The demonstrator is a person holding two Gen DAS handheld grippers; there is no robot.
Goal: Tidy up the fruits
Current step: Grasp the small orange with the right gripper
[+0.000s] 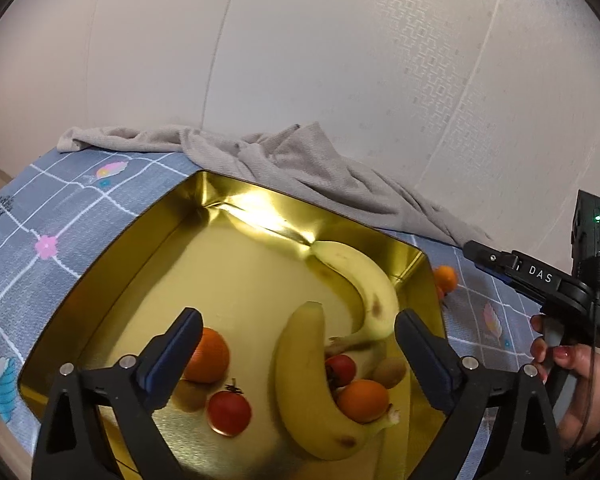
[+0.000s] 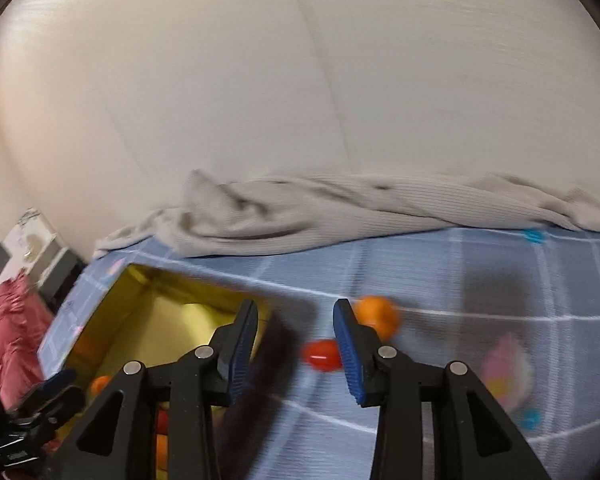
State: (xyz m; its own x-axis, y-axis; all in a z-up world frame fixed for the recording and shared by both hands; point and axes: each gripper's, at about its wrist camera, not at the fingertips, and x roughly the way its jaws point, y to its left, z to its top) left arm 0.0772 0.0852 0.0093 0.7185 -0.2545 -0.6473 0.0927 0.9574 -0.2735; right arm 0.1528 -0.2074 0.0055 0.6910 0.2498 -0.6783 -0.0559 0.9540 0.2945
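A gold tray (image 1: pixel 140 248) lies on the grey checked cloth and holds two bananas (image 1: pixel 308 380), oranges (image 1: pixel 208 354), tomatoes (image 1: pixel 229 412) and a brown kiwi (image 1: pixel 389 371). My left gripper (image 1: pixel 298 360) hangs open above the fruit with nothing between its fingers. Outside the tray's right corner lies an orange (image 1: pixel 445 278). In the blurred right wrist view, my right gripper (image 2: pixel 296 354) is open over the cloth, beside the tray (image 2: pixel 136 292); a tomato (image 2: pixel 320 354) and an orange (image 2: pixel 378 314) lie on the cloth just beyond its fingers.
A crumpled beige towel (image 1: pixel 284 160) lies along the wall behind the tray. A hand (image 1: pixel 576 368) holds the right gripper's handle at the right edge. The checked cloth (image 2: pixel 480 280) stretches right of the tray. Red fabric (image 2: pixel 8 344) sits at far left.
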